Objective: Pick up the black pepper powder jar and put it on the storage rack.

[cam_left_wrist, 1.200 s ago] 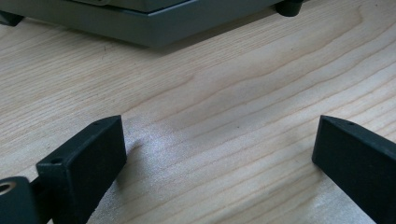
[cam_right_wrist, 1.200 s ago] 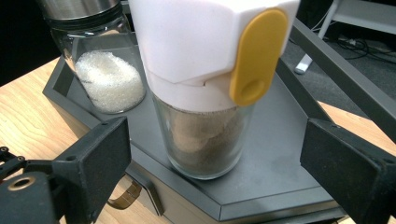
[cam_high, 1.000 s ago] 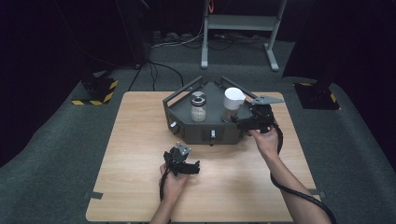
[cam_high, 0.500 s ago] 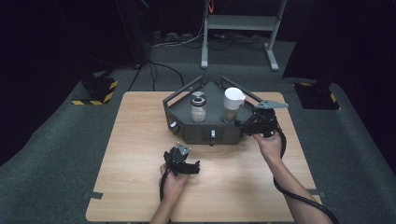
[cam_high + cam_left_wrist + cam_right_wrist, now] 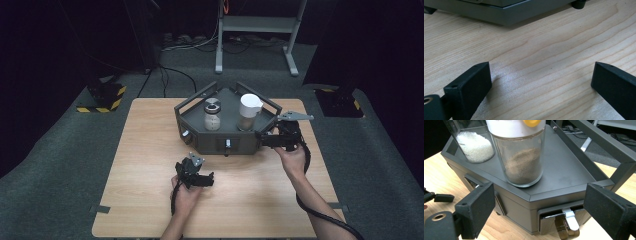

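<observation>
Dark grey angular metal organiser box [image 5: 220, 142] sits at the far middle of the surface, a pale wood-grain tabletop [image 5: 150, 190]. My right gripper [image 5: 267, 140] is at the box's right front corner, jaws standing wide with nothing pressed between them; they have just been closing a little. In the right gripper view a small drawer [image 5: 560, 213] in the box's side, with a white pull tab [image 5: 571, 218] and a metal loop below it, lies between and just beyond the jaws, partly open, not touched that I can tell.

My left gripper [image 5: 200, 177] is near the middle of the surface, well apart from the box; jaws wide, bare wood between them in the left gripper view.

Containers on the box's top tray: a clear glass jar with white lid [image 5: 520, 155], brown powder about halfway up; beside it a clear jar of white grains [image 5: 474, 145], metal-capped in the high view.

Room: dark, grey carpet [image 5: 60, 165], a white metal stand [image 5: 260, 30] beyond the surface, yellow-black striped blocks [image 5: 100, 97] on the floor, cables behind.

Hard to make out: drawer contents, jar tops cut off in the right gripper view.
</observation>
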The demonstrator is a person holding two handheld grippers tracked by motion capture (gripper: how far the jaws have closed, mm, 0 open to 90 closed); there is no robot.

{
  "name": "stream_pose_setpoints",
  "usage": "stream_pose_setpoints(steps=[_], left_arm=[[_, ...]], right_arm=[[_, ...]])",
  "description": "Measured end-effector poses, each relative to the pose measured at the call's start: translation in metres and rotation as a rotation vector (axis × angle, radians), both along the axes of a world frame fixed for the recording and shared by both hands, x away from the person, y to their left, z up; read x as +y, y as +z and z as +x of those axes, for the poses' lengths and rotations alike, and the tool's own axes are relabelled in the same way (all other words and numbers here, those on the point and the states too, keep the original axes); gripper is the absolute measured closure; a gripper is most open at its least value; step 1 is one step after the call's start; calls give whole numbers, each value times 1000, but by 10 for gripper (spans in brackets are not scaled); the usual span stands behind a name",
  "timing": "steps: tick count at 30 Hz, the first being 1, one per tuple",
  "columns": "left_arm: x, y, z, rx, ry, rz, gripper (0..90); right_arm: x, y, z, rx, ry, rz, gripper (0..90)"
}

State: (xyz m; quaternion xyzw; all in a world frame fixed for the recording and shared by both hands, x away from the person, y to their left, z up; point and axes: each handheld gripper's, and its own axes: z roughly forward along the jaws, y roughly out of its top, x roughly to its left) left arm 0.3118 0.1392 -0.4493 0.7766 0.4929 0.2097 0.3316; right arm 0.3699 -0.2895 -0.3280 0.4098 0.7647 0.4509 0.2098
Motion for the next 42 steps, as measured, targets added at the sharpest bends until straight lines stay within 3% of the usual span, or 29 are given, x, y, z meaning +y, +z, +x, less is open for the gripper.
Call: stream_pose_setpoints(steps=[42], left_arm=[[0, 0, 0, 0, -1, 2, 30]], right_arm=[[-15, -37, -23, 59, -5, -11, 112]])
